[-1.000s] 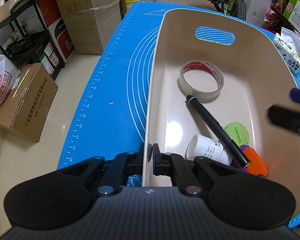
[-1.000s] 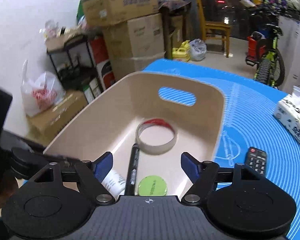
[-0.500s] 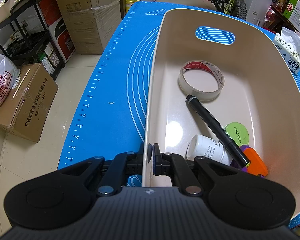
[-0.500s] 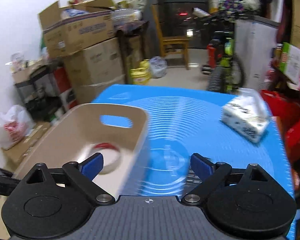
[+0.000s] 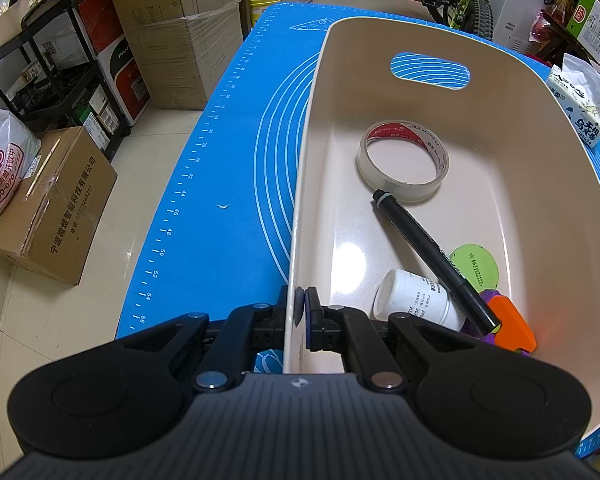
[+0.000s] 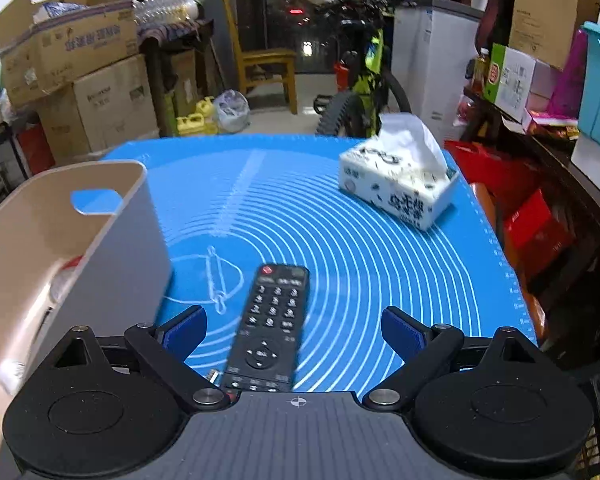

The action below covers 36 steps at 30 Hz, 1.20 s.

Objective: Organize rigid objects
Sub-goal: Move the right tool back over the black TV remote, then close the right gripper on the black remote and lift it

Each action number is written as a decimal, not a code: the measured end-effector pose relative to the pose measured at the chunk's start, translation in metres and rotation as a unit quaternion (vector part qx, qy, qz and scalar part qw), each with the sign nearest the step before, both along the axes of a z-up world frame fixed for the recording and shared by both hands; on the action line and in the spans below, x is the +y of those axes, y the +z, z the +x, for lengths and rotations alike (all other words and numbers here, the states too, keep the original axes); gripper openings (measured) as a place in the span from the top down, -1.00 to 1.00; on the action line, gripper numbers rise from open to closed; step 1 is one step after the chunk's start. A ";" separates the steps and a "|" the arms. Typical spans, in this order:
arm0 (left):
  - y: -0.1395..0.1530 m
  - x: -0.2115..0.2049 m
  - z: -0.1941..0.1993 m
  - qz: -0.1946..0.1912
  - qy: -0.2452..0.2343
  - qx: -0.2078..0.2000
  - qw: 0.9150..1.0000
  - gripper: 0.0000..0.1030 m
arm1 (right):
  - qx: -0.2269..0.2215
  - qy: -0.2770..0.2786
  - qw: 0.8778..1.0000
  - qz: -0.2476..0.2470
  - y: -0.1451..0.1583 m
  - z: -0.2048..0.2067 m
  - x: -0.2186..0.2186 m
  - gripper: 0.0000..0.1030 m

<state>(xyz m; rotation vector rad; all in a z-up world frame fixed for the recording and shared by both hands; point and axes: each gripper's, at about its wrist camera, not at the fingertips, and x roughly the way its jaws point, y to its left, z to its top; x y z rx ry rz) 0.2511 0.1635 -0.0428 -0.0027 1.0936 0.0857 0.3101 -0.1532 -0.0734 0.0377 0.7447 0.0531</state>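
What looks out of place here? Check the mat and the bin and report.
The black remote lies alone on the blue mat, outside the beige bin that holds the tape roll, marker and bottle. The tissue box also sits on the mat. Nothing looks spilled or damaged.

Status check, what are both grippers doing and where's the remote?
Left gripper shut on bin wall. Right gripper open, remote on the mat between its fingers, untouched. Nothing in the way.

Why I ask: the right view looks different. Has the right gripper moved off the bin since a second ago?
Yes. The right gripper has swung rightward off the bin, now straddling the remote on the mat.
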 end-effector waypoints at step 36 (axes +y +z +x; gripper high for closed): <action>0.000 -0.001 -0.001 0.007 -0.004 0.000 1.000 0.87 | -0.017 -0.028 0.999 -0.016 -0.071 0.019 0.034 -0.28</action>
